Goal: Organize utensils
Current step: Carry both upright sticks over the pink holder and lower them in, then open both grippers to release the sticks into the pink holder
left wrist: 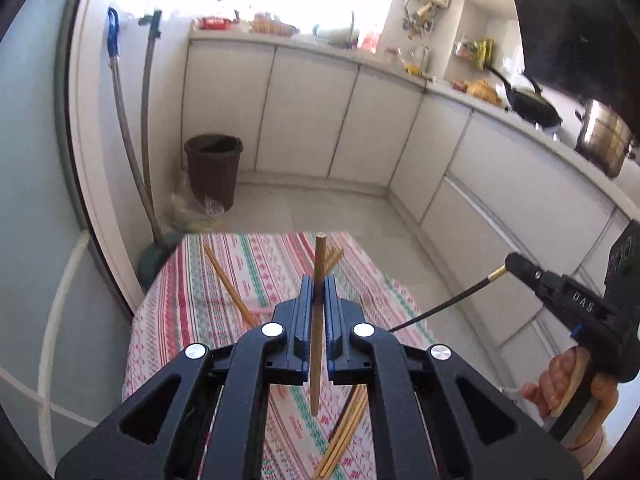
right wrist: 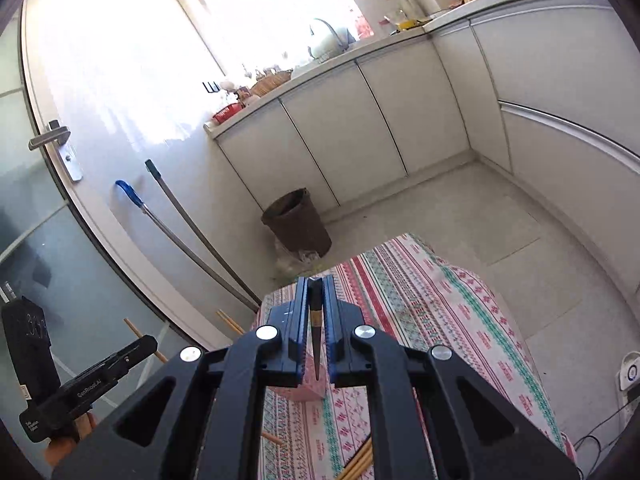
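Two chopsticks lifted clear of the table, one per claw.

Wooden chopstick (left wrist: 319,320) clamped upright in left claw (left wrist: 319,292); black chopstick (right wrist: 315,332) pinched near its gold band in right claw (right wrist: 315,300), both above striped tablecloth (left wrist: 192,300). More wooden chopsticks (left wrist: 348,432) scattered below. Likely risk: thin, smooth sticks pivoting or slipping between pads, then dropping off the table edge to the floor.

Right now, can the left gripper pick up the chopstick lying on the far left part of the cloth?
Probably not yet. The left gripper is shut on a wooden chopstick, so its jaws are occupied. The loose chopstick lies uncovered on the tablecloth, with nothing over it.
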Motion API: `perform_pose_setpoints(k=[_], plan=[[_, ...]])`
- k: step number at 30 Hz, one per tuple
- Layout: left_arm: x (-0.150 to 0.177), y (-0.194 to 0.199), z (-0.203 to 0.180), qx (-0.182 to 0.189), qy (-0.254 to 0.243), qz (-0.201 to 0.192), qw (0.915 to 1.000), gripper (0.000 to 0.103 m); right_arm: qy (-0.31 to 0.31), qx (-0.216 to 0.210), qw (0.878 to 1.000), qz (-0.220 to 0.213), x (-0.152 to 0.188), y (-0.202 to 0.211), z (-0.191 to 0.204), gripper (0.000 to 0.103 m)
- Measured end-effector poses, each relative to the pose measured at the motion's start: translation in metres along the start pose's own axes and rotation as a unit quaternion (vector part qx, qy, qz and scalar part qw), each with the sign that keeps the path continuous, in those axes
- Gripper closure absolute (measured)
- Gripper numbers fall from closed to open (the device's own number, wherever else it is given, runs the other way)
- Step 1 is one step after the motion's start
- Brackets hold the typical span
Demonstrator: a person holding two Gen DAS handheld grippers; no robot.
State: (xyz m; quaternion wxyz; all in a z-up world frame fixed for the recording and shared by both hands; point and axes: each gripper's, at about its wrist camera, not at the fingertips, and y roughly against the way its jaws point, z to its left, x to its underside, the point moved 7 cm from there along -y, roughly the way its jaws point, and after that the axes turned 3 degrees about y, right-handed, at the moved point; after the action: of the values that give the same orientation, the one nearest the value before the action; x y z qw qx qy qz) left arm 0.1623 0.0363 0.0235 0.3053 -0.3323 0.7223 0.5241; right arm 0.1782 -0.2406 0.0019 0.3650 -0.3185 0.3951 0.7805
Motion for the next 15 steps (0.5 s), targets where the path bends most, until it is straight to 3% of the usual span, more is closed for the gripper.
perform_pose_setpoints(k=[5,8,13,15], plan=[[-0.036,0.006,0.012,-0.023,0.022,-0.049,0.9983,0.098,0.008,-0.021,1.000,-0.013,-0.023,-0.013,0.024,0.096],[-0.046,-0.008,0.022,-0.029,0.038,-0.058,0.9972,0.098,0.018,-0.028,0.999,-0.011,-0.029,-0.029,0.038,0.096],[-0.025,-0.061,0.047,-0.055,0.056,0.001,0.9969,0.096,0.030,-0.030,0.999,0.015,-0.019,-0.064,0.048,0.096],[-0.019,-0.069,0.057,-0.053,0.069,0.016,0.9961,0.085,0.031,-0.028,0.999,0.027,-0.014,-0.079,0.051,0.096]])
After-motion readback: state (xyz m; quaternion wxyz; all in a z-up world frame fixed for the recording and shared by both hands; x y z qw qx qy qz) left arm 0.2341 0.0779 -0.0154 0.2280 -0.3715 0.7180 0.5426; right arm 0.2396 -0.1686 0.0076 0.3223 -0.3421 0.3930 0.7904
